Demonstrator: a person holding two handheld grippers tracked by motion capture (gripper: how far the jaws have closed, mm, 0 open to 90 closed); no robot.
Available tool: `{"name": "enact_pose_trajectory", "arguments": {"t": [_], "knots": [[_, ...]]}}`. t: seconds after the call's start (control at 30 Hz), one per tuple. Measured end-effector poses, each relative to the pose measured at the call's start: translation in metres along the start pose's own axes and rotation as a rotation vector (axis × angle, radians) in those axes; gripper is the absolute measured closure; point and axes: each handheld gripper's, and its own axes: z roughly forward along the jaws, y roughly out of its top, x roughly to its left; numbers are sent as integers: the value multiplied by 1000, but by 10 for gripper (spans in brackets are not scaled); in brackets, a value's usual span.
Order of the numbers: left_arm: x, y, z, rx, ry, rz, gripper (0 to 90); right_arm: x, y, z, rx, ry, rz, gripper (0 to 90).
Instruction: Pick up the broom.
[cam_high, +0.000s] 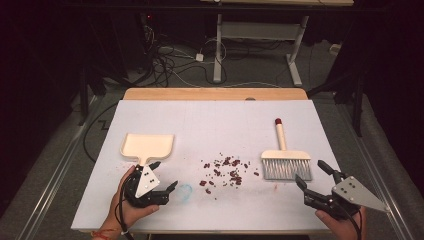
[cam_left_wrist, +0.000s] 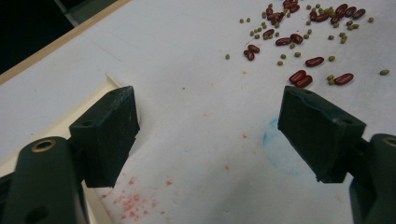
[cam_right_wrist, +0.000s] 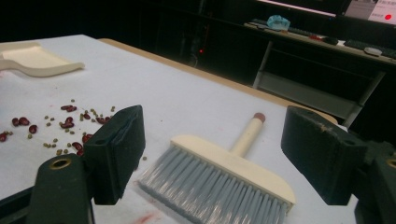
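Beans (cam_high: 223, 171), red with smaller green ones among them, lie scattered on the white table (cam_high: 215, 120) between a cream dustpan (cam_high: 148, 146) at the left and a cream hand brush (cam_high: 285, 159) at the right. In the high view the green ones are too small to make out, and the dustpan's handle is partly hidden behind the left gripper (cam_high: 165, 175). That gripper sits low on the table in the person's left hand (cam_high: 126, 200), jaws apart, pointing right toward the beans. The right gripper (cam_high: 310, 175) is held at the near right corner, jaws apart, aimed up-left at the brush bristles; the right hand (cam_high: 340, 222) is cut off by the bottom edge.

From the left gripper view, the jaws stand wide with bare table and a faint blue ring (cam_left_wrist: 280, 149) between them. The left jaw covers part of the dustpan edge (cam_left_wrist: 60, 123). The beans (cam_left_wrist: 303, 42) lie ahead, upper right, some cut off at the top.

From the right gripper view, the open jaws frame the brush (cam_right_wrist: 224, 179), nothing clamped. Its bristles run off the bottom edge. Beans (cam_right_wrist: 60, 123) lie at the left, partly behind the left jaw, and the dustpan (cam_right_wrist: 37, 60) is cropped at the far left.
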Motion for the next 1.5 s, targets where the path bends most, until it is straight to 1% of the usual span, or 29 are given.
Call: {"name": "enact_pose_trajectory", "arguments": {"t": [0.07, 0.13, 0.27, 0.33, 0.4, 0.43, 0.47, 0.57, 0.63, 0.7, 0.77, 0.8, 0.83, 0.87, 0.93, 0.97, 1.0, 1.03, 1.07, 1.1, 1.13, 1.17, 1.2, 1.27, 1.3, 1.37, 1.43, 1.47, 1.5], "knots": [[1, -1, 0, 3, 2, -10, 197, -1, 0, -1, -4, -5, 4, 223], [1, -2, -1, 2, 6, -13, 197, -3, 0, -4, -7, -17, 19, 223], [-1, -3, -7, -2, 16, -9, 198, -5, 5, -5, -18, -26, 31, 226], [0, -5, -8, 2, 15, -12, 198, -6, 6, -5, -33, -24, 31, 226], [0, -6, -8, 9, 9, -23, 198, -6, 7, -5, -34, -28, 36, 226], [-1, -7, -8, 14, 8, -26, 198, -7, 7, -5, -31, -33, 48, 227], [-1, -8, -8, 17, 4, -25, 198, -7, 7, -5, -31, -33, 48, 227], [-3, -10, -9, 30, 10, -13, 197, -12, 10, 1, -21, -40, 52, 231], [-2, -10, -11, 26, 13, -29, 197, -12, 11, 3, -16, -42, 58, 231], [0, -11, -12, 19, 22, -31, 197, -15, 15, 13, 10, -43, 37, 231], [2, -12, -12, 20, 25, -54, 197, -17, 16, 16, 17, -45, 36, 232], [3, -13, -13, 22, 23, -59, 197, -21, 19, 26, 47, -57, 36, 236], [2, -13, -13, 29, 20, -71, 197, -23, 21, 31, 63, -61, 35, 236], [2, -13, -14, 27, 23, -70, 197, -26, 22, 38, 97, -73, 38, 238], [2, -13, -16, 21, 24, -68, 197, -31, 25, 51, 143, -68, 49, 237], [2, -13, -16, 17, 22, -69, 197, -34, 26, 57, 169, -75, 45, 235], [2, -14, -15, 18, 22, -69, 197, -36, 28, 64, 201, -91, 54, 230], [3, -14, -14, 15, 27, -57, 197, -39, 30, 71, 225, -98, 60, 231], [2, -14, -14, 26, 18, -69, 197, -42, 32, 79, 255, -100, 70, 231], [2, -14, -13, 28, 15, -71, 197, -45, 34, 87, 290, -106, 77, 228], [3, -13, -12, 24, 16, -57, 197, -45, 34, 87, 290, -106, 77, 228], [2, -13, -12, 26, 15, -50, 197, -49, 36, 97, 328, -106, 85, 222], [2, -13, -11, 24, 11, -48, 197, -56, 38, 117, 401, -83, 103, 244], [0, -12, -10, 28, 2, -43, 197, -62, 36, 136, 485, -48, 130, 269], [-1, -11, -8, 31, -2, -38, 197, -66, 33, 150, 538, -35, 150, 272], [-2, -10, -6, 36, -16, -28, 197, -70, 26, 173, 626, -36, 163, 276], [-3, -9, -5, 35, -17, -22, 197, -73, 17, 192, 689, -50, 186, 281], [-3, -9, -5, 35, -17, -22, 197, -73, 17, 192, 689, -50, 186, 281], [-4, -10, -5, 40, -27, -34, 197, -73, 14, 198, 709, -53, 193, 292]]}}
